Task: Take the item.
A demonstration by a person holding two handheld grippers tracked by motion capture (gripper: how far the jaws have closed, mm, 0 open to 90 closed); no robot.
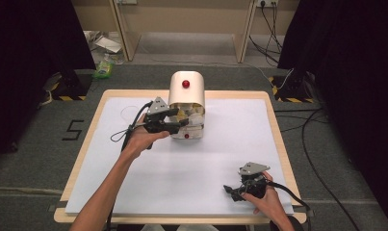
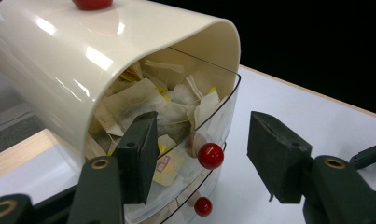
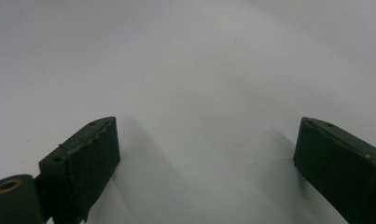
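A cream box (image 1: 186, 91) with a red knob (image 1: 186, 84) on top is standing at the far middle of the white sheet (image 1: 182, 163), close to the table's far edge (image 1: 239, 91). Its clear drawers (image 2: 223, 116), crammed with tea bags (image 2: 143, 100), are facing the person.

The left gripper (image 1: 174, 120) is reaching in from the box's left, its jaws standing wide apart at the front of the drawers. In the left gripper view, the left gripper (image 2: 202, 154) is straddling the upper drawer's red knob (image 2: 210, 156), one jaw lying against the clear front over the tea bags, the other standing clear in open air on the far side. Neither jaw is gripping the knob. A lower red knob (image 2: 203, 206) is sitting just beneath.

The right gripper (image 1: 235, 191) is hovering over or resting on the near right of the sheet, well apart from the box and near the table's front edge (image 1: 182, 220); I cannot tell which. In the right gripper view its jaws are standing wide over bare white sheet (image 3: 199, 93), holding nothing.

Broad bare sheet is lying between the two grippers and across the near left, leaving ample room. Cables (image 1: 316, 159) are trailing over the floor to the right of the table.
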